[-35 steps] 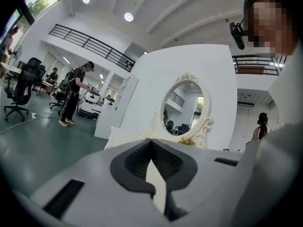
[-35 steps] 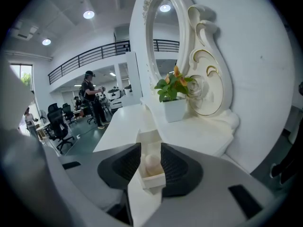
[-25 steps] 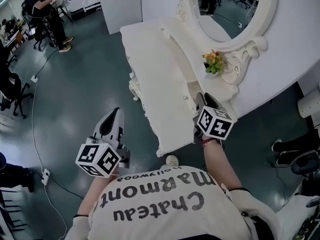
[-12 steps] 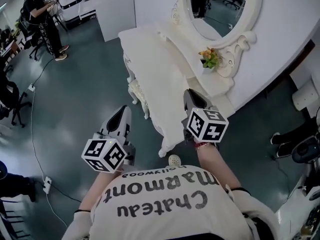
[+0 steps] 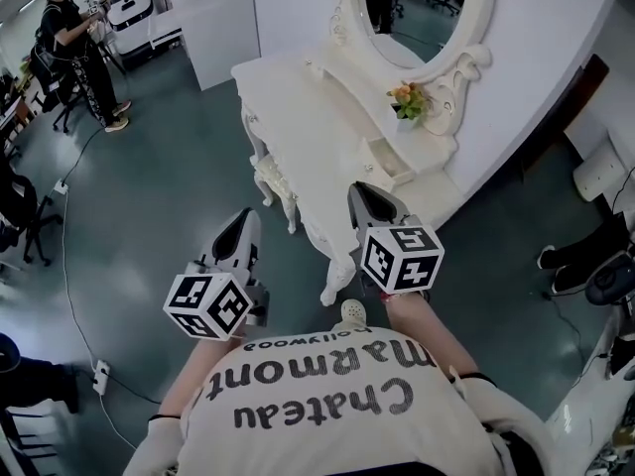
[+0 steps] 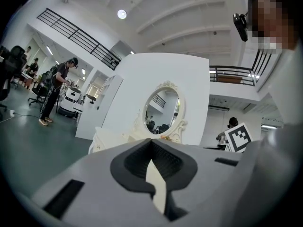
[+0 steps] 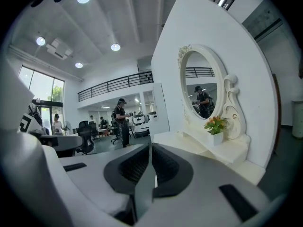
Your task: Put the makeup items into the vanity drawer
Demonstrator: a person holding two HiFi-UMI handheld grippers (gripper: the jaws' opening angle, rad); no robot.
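The white vanity (image 5: 298,117) stands ahead of me with its oval mirror (image 5: 407,8) and a small pot of flowers (image 5: 407,102) on the raised shelf. A little drawer front (image 5: 385,159) sits under that shelf. I see no makeup items. My left gripper (image 5: 243,218) hangs over the floor to the left of the vanity, jaws together and holding nothing (image 6: 151,143). At the vanity's near end my right gripper (image 5: 359,192) is also shut and holds nothing (image 7: 150,145).
A person (image 5: 69,38) stands at far left beside office chairs and a cart. A cable (image 5: 69,266) runs across the green floor. A white cabinet (image 5: 213,23) stands behind the vanity. Someone's shoes (image 5: 571,266) show at right.
The right gripper has drawn back from the vanity's shelf toward me. The left gripper has risen slightly. More of the vanity and floor shows.
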